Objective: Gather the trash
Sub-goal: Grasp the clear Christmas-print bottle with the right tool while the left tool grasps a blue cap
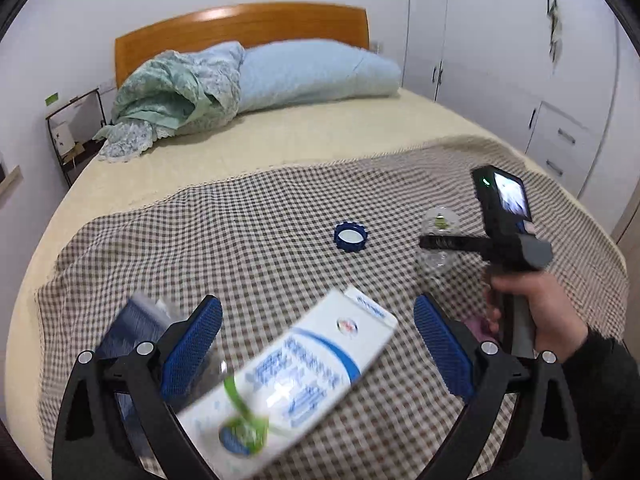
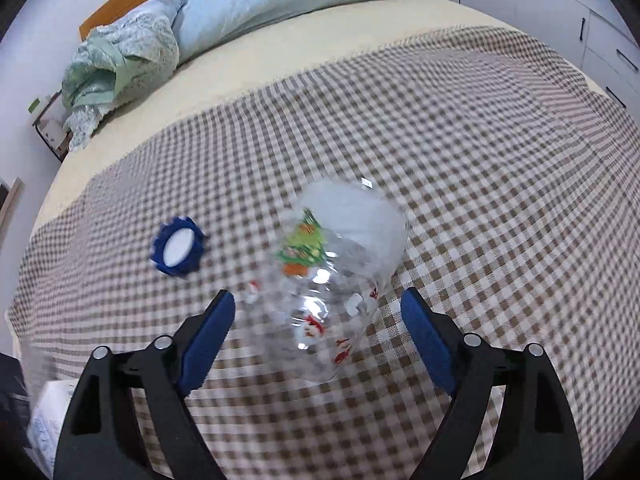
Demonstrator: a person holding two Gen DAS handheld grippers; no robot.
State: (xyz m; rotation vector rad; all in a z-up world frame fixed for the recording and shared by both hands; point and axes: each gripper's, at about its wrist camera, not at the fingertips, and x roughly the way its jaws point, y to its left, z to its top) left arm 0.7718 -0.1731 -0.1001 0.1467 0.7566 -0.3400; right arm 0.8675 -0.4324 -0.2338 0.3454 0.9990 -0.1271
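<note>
A white and blue carton box (image 1: 304, 380) lies on the checked cloth (image 1: 260, 216) between the open jaws of my left gripper (image 1: 318, 340); no pad touches it. A clear plastic cup (image 2: 332, 280) with a green and red print lies on its side between the open jaws of my right gripper (image 2: 318, 328), untouched. The cup also shows in the left wrist view (image 1: 439, 236), partly behind the right gripper's fingers. A blue cap (image 1: 350, 236) with a white inside lies on the cloth; it also shows in the right wrist view (image 2: 178, 249).
A dark blue packet (image 1: 128, 332) lies left of the left gripper. The checked cloth covers the near half of a bed (image 1: 300, 136). Rolled bedding (image 1: 248, 80) lies at the headboard. White wardrobes (image 1: 520, 60) stand to the right, a small rack (image 1: 76, 128) to the left.
</note>
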